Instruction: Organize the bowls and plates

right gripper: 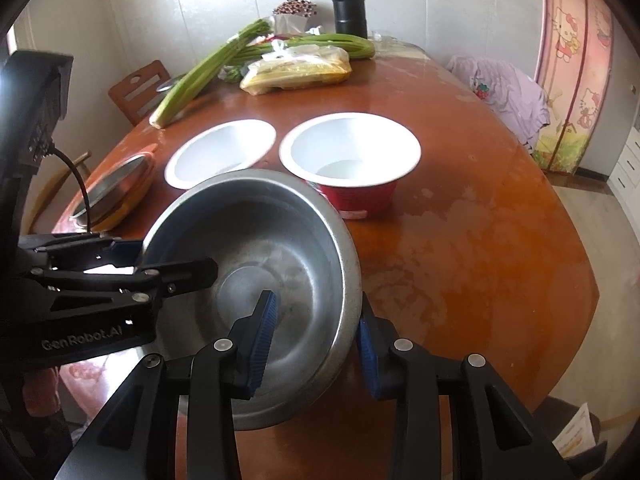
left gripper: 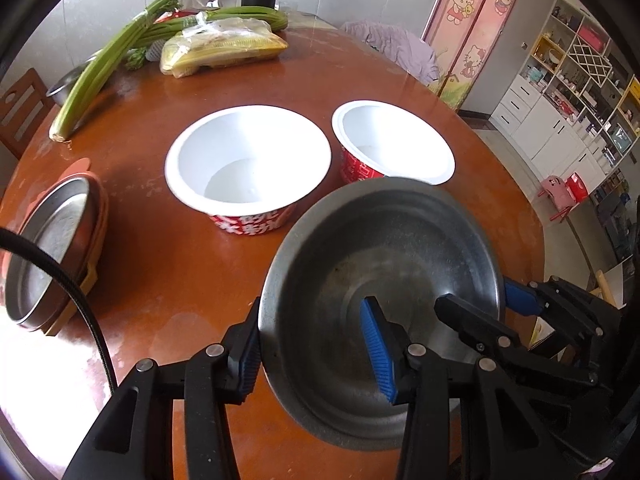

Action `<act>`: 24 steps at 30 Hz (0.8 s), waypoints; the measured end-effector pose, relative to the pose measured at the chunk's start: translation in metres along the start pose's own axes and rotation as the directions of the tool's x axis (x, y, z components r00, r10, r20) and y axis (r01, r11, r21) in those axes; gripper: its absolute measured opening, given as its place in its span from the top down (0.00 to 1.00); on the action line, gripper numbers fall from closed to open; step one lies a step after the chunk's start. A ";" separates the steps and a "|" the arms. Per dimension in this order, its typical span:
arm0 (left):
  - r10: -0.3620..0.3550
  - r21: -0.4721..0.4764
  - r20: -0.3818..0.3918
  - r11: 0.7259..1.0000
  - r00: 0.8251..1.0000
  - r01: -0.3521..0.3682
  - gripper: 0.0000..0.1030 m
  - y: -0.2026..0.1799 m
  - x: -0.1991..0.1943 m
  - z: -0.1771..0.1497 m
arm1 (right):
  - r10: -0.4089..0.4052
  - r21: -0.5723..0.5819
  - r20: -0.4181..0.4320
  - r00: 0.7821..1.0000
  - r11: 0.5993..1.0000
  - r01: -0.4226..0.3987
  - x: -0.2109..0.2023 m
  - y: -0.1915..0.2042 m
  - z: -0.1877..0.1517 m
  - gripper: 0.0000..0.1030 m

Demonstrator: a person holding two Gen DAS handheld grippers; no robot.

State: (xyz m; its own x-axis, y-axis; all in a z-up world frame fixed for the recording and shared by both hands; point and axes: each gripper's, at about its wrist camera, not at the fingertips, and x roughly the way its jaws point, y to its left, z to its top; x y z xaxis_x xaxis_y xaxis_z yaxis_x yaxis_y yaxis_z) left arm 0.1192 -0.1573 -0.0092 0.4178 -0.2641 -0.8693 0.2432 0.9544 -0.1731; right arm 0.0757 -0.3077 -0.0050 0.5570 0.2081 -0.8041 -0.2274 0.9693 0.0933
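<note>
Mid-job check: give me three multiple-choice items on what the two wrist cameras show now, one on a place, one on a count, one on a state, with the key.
1. Where does the steel plate lie, seen from the left wrist?
A. at the table's left edge, on an orange tray
B. inside a paper bowl
C. on the chair

2. How many white-lined paper bowls stand on the table?
A. one
B. two
C. four

3. How is the steel bowl held?
A. by neither gripper
B. by the left gripper alone
C. with both grippers straddling its rim

Key: 1 A, it rests on the orange tray at the left edge. 2 B, the larger paper bowl and the smaller paper bowl stand side by side. 3 C, the left gripper and the right gripper each have one finger inside the rim and one outside.
</note>
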 end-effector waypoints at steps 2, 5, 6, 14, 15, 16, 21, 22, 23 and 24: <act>0.002 -0.016 0.004 1.000 1.000 -0.001 0.55 0.007 -0.005 -0.004 | 0.007 -0.013 0.009 1.000 1.000 -0.007 -0.003 0.007 0.000 0.61; 0.011 -0.034 0.010 0.999 1.000 -0.011 0.55 0.019 -0.012 -0.009 | 0.026 -0.030 0.012 1.000 0.999 -0.025 -0.005 0.019 0.000 0.61; 0.017 -0.043 0.012 0.999 1.000 -0.016 0.55 0.024 -0.014 -0.011 | 0.031 -0.036 0.011 0.999 0.999 -0.031 -0.005 0.023 0.001 0.61; 0.058 -0.079 0.024 0.995 0.998 -0.056 0.55 0.051 -0.026 -0.025 | 0.067 -0.090 -0.016 0.998 0.994 -0.068 0.005 0.057 0.000 0.61; 0.062 -0.078 0.024 0.995 0.998 -0.060 0.55 0.053 -0.026 -0.026 | 0.069 -0.092 -0.022 0.997 0.993 -0.071 0.007 0.060 0.000 0.61; 0.065 -0.078 0.023 0.995 0.998 -0.063 0.55 0.055 -0.026 -0.027 | 0.069 -0.095 -0.026 0.997 0.993 -0.072 0.008 0.063 0.000 0.61; 0.066 -0.083 0.023 0.995 0.998 -0.064 0.55 0.063 -0.026 -0.030 | 0.069 -0.104 -0.049 0.996 0.992 -0.074 0.016 0.074 0.001 0.61; 0.066 -0.084 0.024 0.994 0.998 -0.064 0.55 0.065 -0.026 -0.029 | 0.068 -0.104 -0.053 0.996 0.992 -0.073 0.016 0.074 0.001 0.61; 0.066 -0.085 0.026 0.994 0.997 -0.064 0.55 0.066 -0.026 -0.030 | 0.068 -0.104 -0.056 0.996 0.992 -0.073 0.017 0.075 0.002 0.61; 0.066 -0.083 0.027 0.994 0.997 -0.064 0.55 0.067 -0.026 -0.030 | 0.068 -0.104 -0.058 0.996 0.992 -0.074 0.017 0.076 0.002 0.61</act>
State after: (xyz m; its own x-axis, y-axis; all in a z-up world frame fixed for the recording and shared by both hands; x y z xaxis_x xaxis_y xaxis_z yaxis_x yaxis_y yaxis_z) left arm 0.0985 -0.0822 -0.0121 0.4568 -0.2039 -0.8659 0.1423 0.9776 -0.1551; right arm 0.0694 -0.2299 -0.0107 0.4926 0.2652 -0.8288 -0.3494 0.9326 0.0908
